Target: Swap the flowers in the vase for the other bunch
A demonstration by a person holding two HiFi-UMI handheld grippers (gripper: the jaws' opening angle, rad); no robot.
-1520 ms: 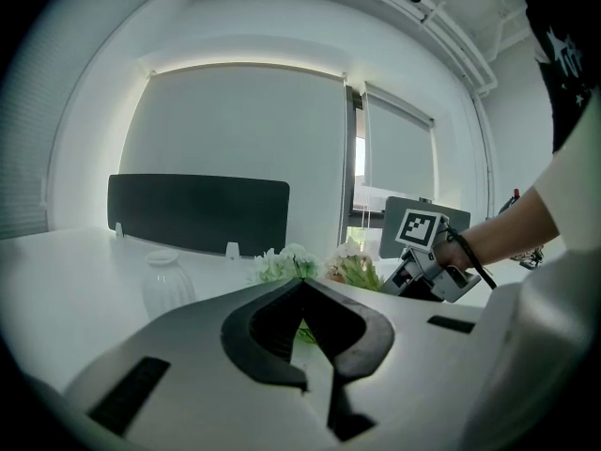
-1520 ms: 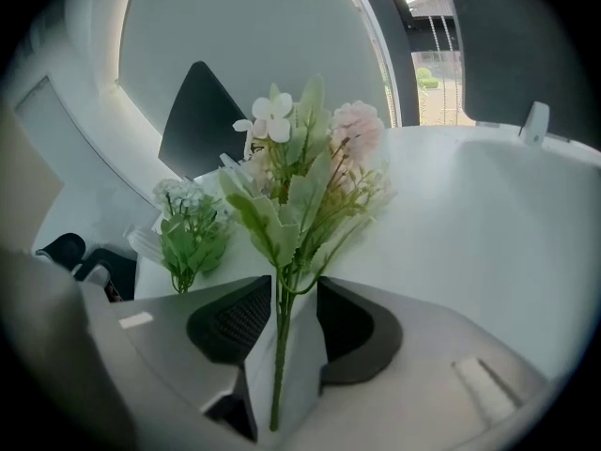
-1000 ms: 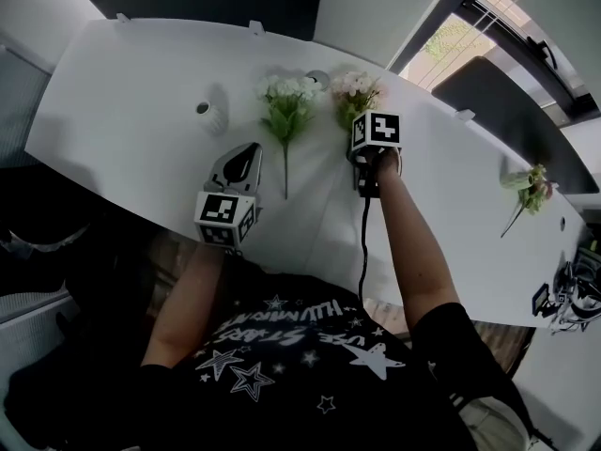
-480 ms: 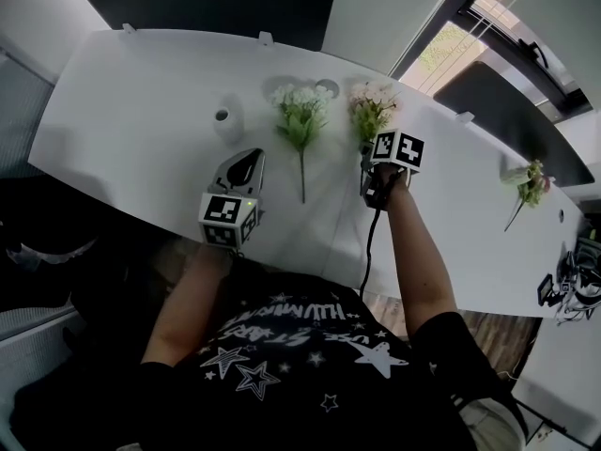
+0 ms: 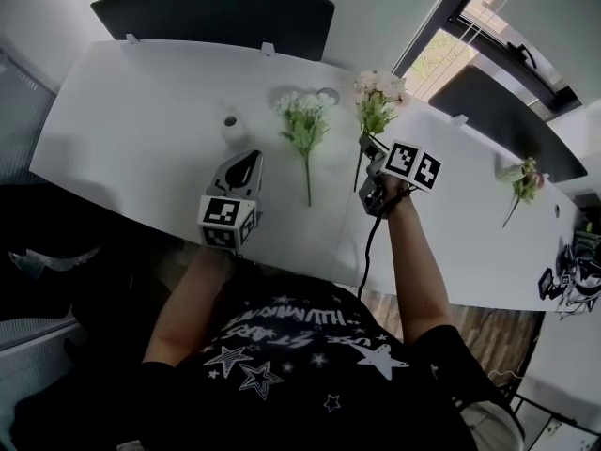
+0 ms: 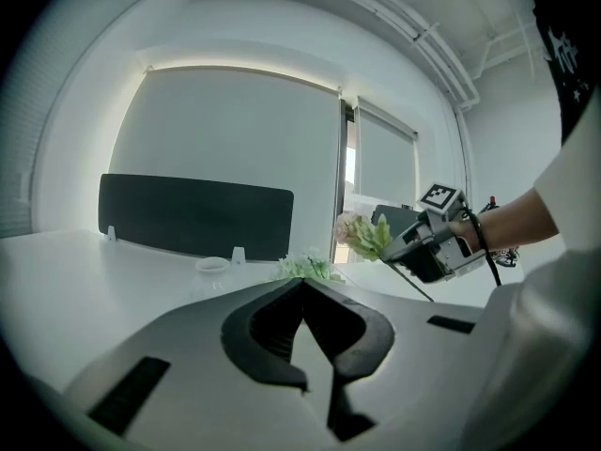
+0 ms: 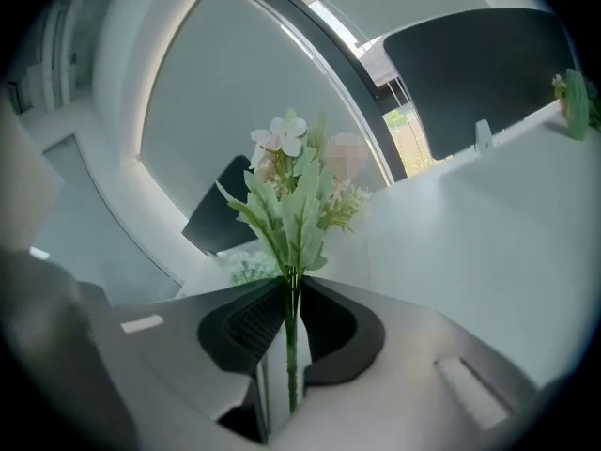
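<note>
Pink bunch [image 5: 377, 97] now raised off the surface [image 5: 141, 101], flat on it a second ago, stem pinched in right hand-held gripper [image 5: 370, 148] whose jaws have just been closing, white bunch [image 5: 303, 126] lying near vase [image 5: 231, 126], left hand-held gripper [image 5: 249, 158] closed, empty

The white table [image 5: 141, 111] before me carries a small white vase [image 5: 232, 126], a white-flowered bunch [image 5: 304, 132] lying just beside it, and a second bunch [image 5: 522, 184] far right.

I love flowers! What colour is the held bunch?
Pale pink and white bunch, best in right gripper view.
</note>
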